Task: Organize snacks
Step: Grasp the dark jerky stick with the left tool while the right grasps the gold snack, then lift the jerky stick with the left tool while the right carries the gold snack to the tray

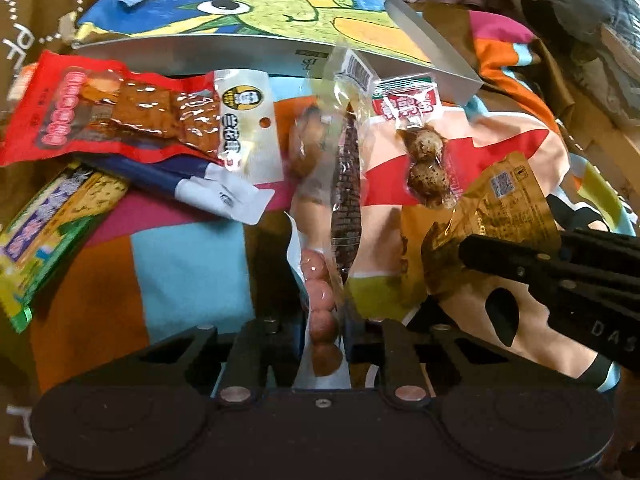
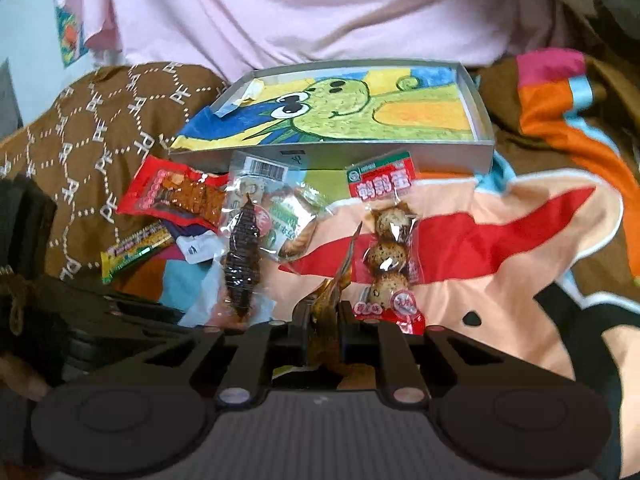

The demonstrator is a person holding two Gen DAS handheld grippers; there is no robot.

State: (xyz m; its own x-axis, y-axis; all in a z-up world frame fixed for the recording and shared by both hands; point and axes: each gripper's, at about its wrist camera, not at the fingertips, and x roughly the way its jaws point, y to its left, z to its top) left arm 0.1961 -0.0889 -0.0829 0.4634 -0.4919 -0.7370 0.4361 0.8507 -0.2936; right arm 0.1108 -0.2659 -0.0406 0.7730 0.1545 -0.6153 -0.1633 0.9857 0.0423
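My left gripper (image 1: 324, 344) has its fingers clamped on a clear pack of pink meatballs (image 1: 322, 300), which runs up from between the jaws alongside a dark ridged snack in a clear wrapper (image 1: 346, 200); I cannot tell whether that one is pinched too or merely lies against it. My right gripper (image 2: 324, 320) grips the edge of a gold foil pouch (image 2: 334, 292), seen edge-on in its own camera and broadside in the left view (image 1: 492, 216), where the right gripper's black fingers (image 1: 520, 264) come in from the right.

The loose snacks lie on a colourful cartoon blanket (image 2: 500, 240), just in front of a shallow grey box (image 2: 400, 156) lined with a green cartoon-creature drawing (image 2: 360, 108). A quail egg pack with a red header (image 2: 390, 248) sits just right of the pouch. On the left lie a red pack of brown tofu (image 1: 108, 116), overlapping a blue and white wrapper (image 1: 192, 184), and a yellow-green bar (image 1: 48, 236) further out. A brown patterned cloth (image 2: 92, 128) covers the left side, and pink fabric (image 2: 280, 12) rises behind the box.
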